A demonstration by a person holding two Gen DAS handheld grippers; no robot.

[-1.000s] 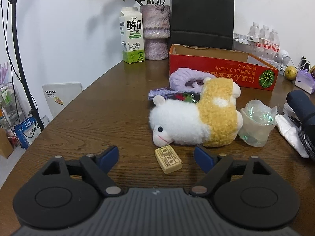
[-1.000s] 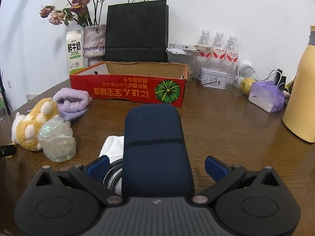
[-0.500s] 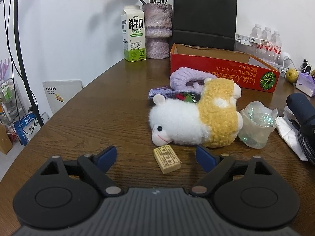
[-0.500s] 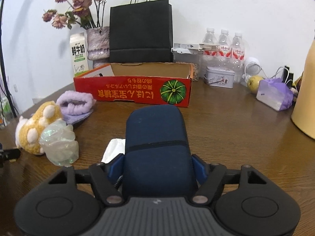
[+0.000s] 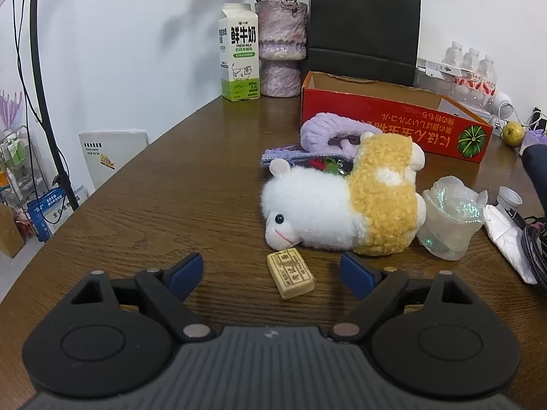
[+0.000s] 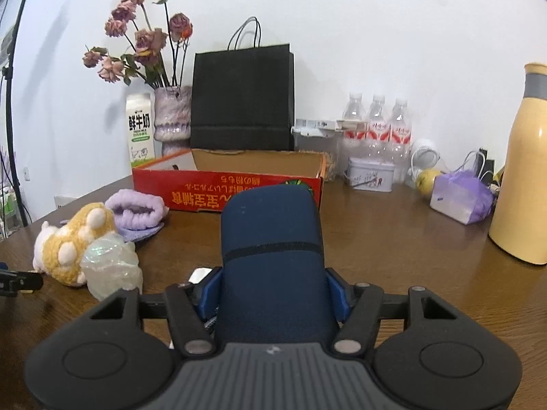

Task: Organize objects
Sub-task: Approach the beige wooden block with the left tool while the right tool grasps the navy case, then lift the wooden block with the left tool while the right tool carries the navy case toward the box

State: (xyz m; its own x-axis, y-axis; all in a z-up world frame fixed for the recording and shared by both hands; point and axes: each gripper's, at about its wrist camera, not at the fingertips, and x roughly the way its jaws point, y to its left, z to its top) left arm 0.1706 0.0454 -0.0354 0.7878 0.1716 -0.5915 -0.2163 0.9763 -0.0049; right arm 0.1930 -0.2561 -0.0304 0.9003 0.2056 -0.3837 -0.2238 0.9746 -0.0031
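The right gripper (image 6: 273, 294) has just been closing its jaws, and now its blue pads press on both sides of the dark blue pouch (image 6: 270, 235). The pouch sticks out ahead of it, low over the tabletop (image 6: 393, 239). Just past it is the red box (image 6: 191, 198), open on top. That looks like the place to put things.

To do this well, I think the squeeze should be firm, because the pouch looks soft and may bend or slip. Lift it high enough to clear the box wall, then let go over the middle of the box.

The left gripper (image 5: 271, 271) is wide open and holds nothing. A small tan block (image 5: 290, 273) lies on the tabletop between its pads, but they do not touch it. Right behind the block is the toy sheep (image 5: 342, 205), on its side, with a clear plastic cup (image 5: 451, 218) beside it. Close slowly on the block so the sheep is not bumped.
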